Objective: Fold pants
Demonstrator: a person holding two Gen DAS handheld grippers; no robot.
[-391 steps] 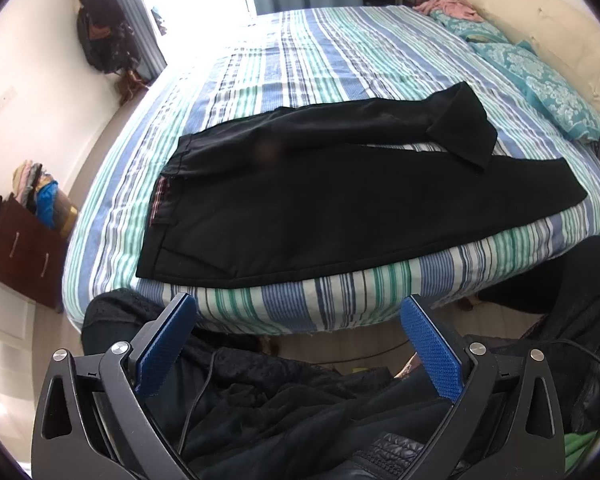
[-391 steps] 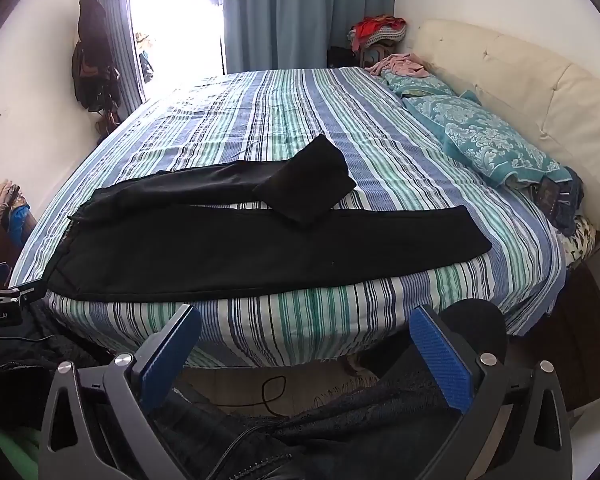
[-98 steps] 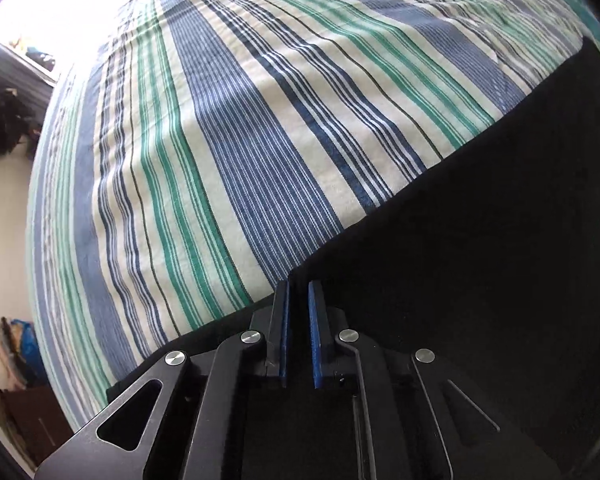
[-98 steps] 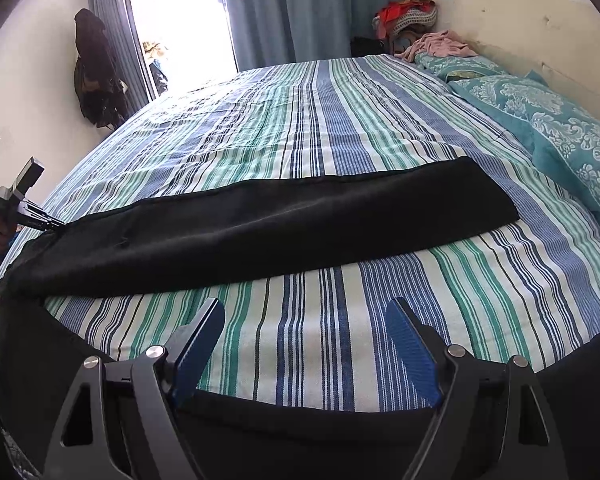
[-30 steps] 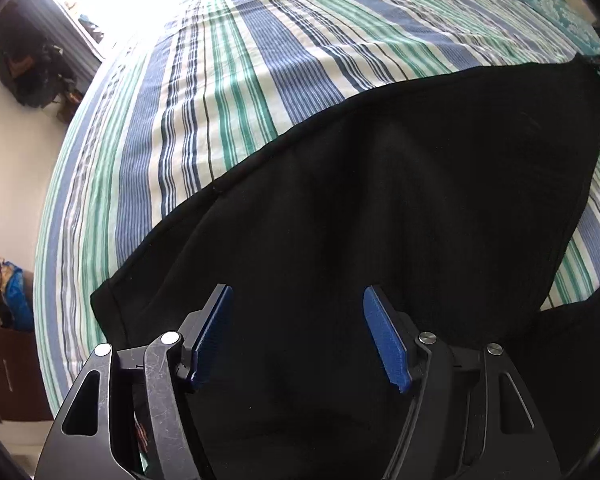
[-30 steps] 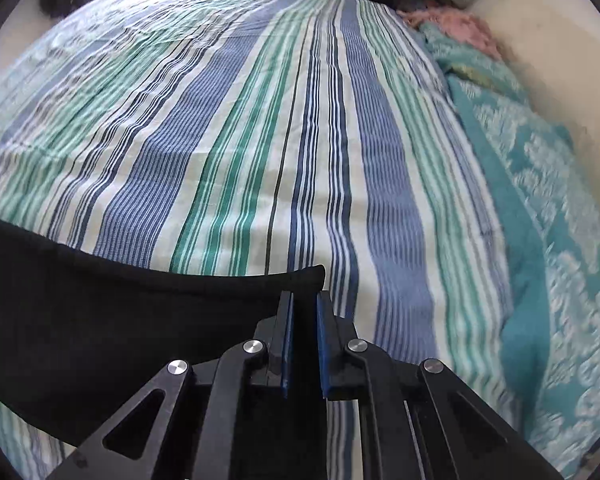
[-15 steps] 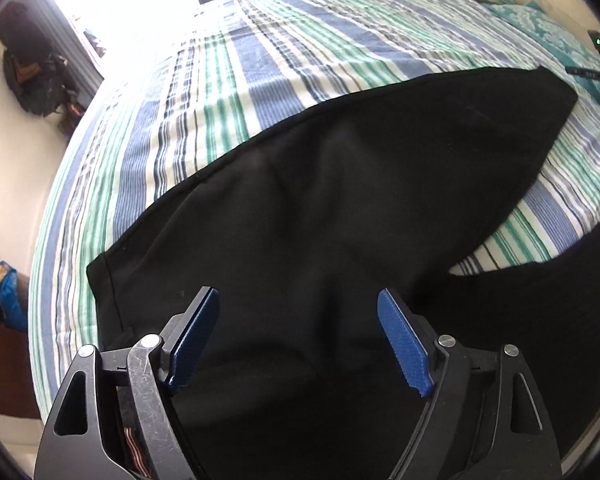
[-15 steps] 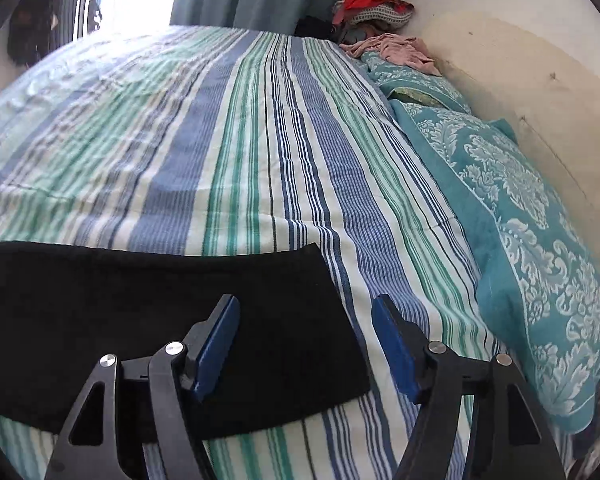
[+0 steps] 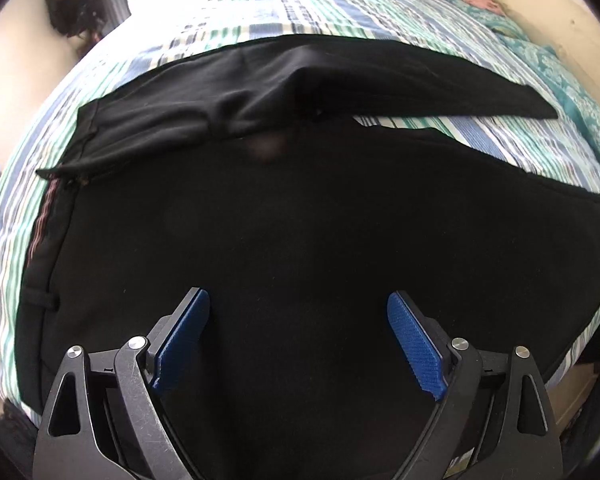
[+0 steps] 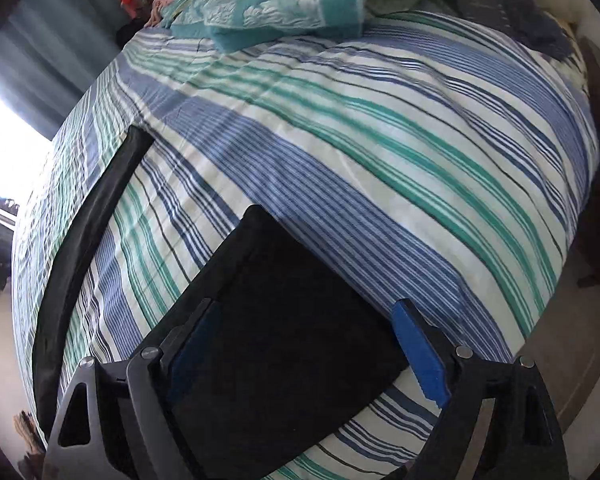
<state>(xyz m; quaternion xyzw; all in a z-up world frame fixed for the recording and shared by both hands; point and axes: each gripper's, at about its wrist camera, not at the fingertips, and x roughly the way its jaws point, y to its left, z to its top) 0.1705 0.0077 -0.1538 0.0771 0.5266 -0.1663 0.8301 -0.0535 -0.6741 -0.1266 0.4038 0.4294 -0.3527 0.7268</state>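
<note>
Two grippers hung over the bed (image 9: 28,184), both pointing steeply down at the black pants (image 9: 300,216) spread across its striped cover. The pants lay along the bed's near edge, waistband toward the window end, one leg nearest the edge and the other stretched out beyond it, a wedge of striped cover showing between the two. Some fabric bunched in a ridge where the far leg met the seat.

The left gripper (image 9: 298,344) hovered above the seat of the pants, its blue fingers (image 9: 414,350) spreading wider, with nothing pinched between them. The right gripper (image 10: 306,354) was over the hem end (image 10: 292,320) of the near leg, toward the bed's pillow end; its fingers (image 10: 420,356) were also opening, the cloth lying flat below them and not gripped. A teal patterned pillow (image 10: 284,4) sat at the head of the bed.
</note>
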